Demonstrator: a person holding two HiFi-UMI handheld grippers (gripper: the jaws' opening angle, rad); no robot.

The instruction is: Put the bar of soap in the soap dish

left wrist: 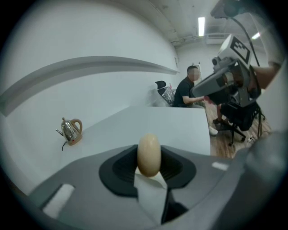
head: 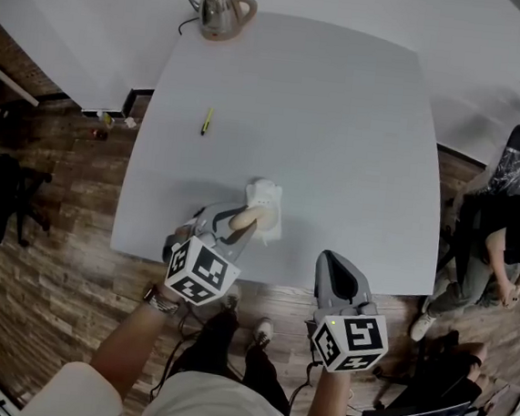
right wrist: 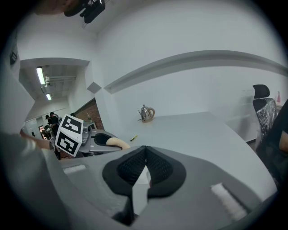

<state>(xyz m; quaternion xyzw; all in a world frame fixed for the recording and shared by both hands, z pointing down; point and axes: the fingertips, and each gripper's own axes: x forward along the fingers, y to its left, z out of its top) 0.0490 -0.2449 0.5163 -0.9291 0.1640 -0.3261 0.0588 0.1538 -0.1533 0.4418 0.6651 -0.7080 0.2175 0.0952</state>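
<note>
- Soap bar [left wrist: 148, 155]: a pale oval clamped end-on between the fingers of the left gripper [head: 236, 228]. The pads press on its two broad faces, which leaves the lower end free to go down first. The gripper slopes downward towards the dish, a pose that suits a placing approach.
- Soap dish [head: 267, 194]: a white tray near the front edge of the surface [head: 340, 137], within easy reach of the person. The soap lies directly over the dish's near side in the head view. No view settles whether the two touch. The placing step looks close to its end, judged from this alignment.
- Right gripper [head: 334, 260]: its fingers are closed on each other with nothing between them. It hangs at the front edge of the surface, well apart from the dish, probably parked so as not to obstruct the left side. It could steady the dish if the dish slid.
</note>
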